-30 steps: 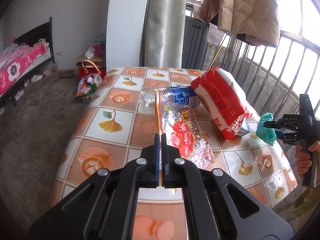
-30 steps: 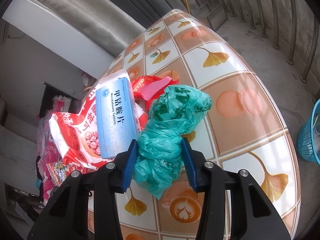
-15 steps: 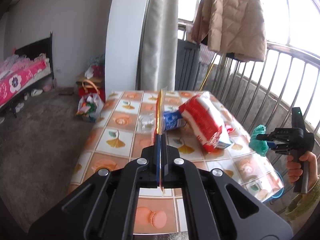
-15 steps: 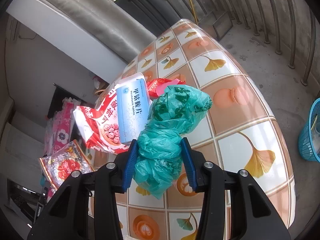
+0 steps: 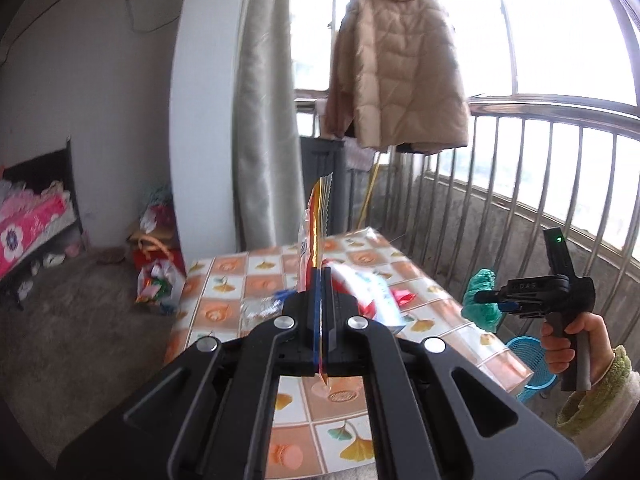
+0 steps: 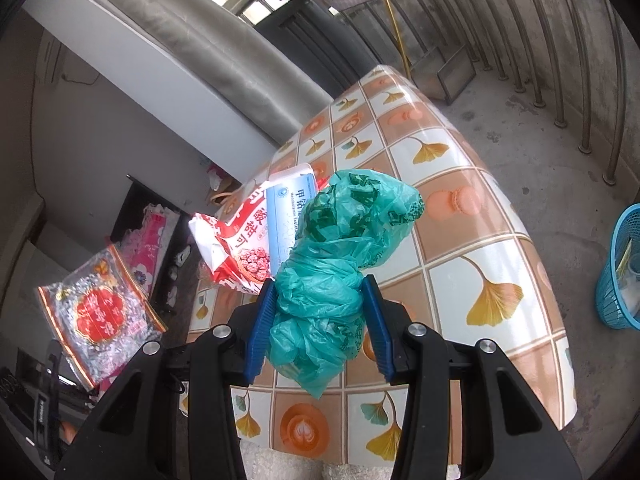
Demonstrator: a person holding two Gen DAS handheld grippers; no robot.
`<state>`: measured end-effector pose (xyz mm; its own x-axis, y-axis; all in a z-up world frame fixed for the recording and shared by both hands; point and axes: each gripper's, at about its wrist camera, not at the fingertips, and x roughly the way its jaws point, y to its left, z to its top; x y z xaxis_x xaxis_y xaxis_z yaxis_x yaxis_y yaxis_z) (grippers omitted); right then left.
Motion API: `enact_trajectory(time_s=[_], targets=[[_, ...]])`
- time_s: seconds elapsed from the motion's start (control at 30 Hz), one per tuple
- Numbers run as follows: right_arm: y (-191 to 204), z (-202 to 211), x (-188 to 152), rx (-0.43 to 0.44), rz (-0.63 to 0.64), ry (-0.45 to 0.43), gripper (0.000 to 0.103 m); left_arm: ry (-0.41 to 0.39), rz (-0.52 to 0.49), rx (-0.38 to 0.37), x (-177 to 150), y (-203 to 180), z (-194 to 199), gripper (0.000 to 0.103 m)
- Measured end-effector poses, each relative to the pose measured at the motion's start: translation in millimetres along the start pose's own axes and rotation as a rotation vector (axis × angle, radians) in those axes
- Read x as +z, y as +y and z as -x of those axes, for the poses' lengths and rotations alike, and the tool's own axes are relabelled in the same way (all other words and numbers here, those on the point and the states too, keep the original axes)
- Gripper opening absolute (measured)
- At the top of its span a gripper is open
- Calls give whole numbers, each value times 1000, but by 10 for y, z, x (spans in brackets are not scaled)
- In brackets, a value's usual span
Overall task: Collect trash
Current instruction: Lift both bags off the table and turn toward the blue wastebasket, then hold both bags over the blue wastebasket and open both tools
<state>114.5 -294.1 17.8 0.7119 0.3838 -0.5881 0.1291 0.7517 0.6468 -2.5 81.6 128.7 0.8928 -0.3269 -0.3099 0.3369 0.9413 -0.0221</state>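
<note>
Gripping green bag, wrapper aloft

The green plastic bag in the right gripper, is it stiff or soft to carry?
Probably soft: the green plastic bag bulges above the right gripper and sags below it. It looks crumpled and thin, so likely light. Its glossy film might slip from the pads.

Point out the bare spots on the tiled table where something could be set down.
The ginkgo-patterned table is bare along its edge toward the blue plastic basket and at its far end by the grey curtain. It is crowded mid-table around the red-and-white snack bag and pale blue box.
</note>
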Motion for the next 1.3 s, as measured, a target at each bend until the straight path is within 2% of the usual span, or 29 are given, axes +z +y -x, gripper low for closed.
enact_trajectory(time_s=[0.17, 0.37, 0.67, 0.77, 0.87, 1.0, 1.3], targets=[[-102, 328, -2, 6, -14, -67, 43, -41, -57, -108, 238, -327, 25, 0], [-411, 885, -35, -21, -69, -185, 43, -77, -127, -301, 490, -937, -185, 0], [-1231, 1703, -165, -143, -236, -368, 43, -21, -209, -609, 538, -2183, -778, 0], [-1607, 1895, -248, -188, -323, -412, 43, 39, -223, -716, 455, -2691, -1086, 0], [-2002, 2024, -349, -230, -417, -445, 43, 113, -241, -787, 300, -3150, -1383, 0], [-2539, 2075, -495, -278, -541, -462, 43, 267, -260, -883, -8, -3827, -1934, 0], [-3643, 1771, -648, -303, -764, -447, 43, 499, -363, -936, -785, -4983, -2880, 0]])
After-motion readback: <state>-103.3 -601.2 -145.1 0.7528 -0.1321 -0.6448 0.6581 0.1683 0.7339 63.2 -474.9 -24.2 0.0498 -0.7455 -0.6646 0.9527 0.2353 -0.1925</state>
